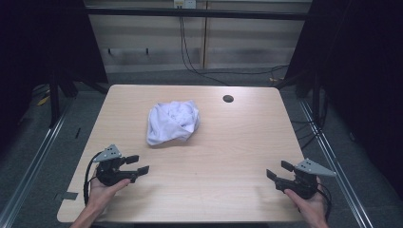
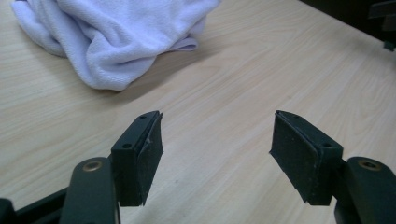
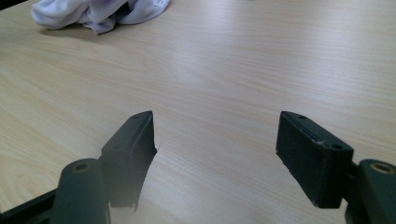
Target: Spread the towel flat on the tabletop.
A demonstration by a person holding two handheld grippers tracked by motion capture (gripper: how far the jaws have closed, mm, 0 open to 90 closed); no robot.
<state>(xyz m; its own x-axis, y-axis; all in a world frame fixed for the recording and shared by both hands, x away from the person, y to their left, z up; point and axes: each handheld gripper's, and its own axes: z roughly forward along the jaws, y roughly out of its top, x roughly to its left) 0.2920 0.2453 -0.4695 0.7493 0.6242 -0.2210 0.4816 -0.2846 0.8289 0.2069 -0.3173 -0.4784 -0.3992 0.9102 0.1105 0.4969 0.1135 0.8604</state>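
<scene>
A crumpled white towel (image 1: pixel 172 121) lies in a heap on the wooden table (image 1: pixel 228 142), a little left of its middle. My left gripper (image 1: pixel 138 164) rests near the front left corner, jaws open and empty, aimed toward the table's middle. In the left gripper view the towel (image 2: pixel 112 37) sits beyond the jaws at the upper left, well apart from my left gripper (image 2: pixel 217 144). My right gripper (image 1: pixel 278 170) is held near the front right edge, open with nothing between its jaws. The right gripper view has the towel (image 3: pixel 98 11) far off at the top left, beyond my right gripper (image 3: pixel 215 144).
A round cable hole (image 1: pixel 228 99) is in the table's far right part. Dark curtains flank both sides, and cables (image 1: pixel 190 61) hang down the back wall. Metal rails (image 1: pixel 33 156) run along the floor left and right of the table.
</scene>
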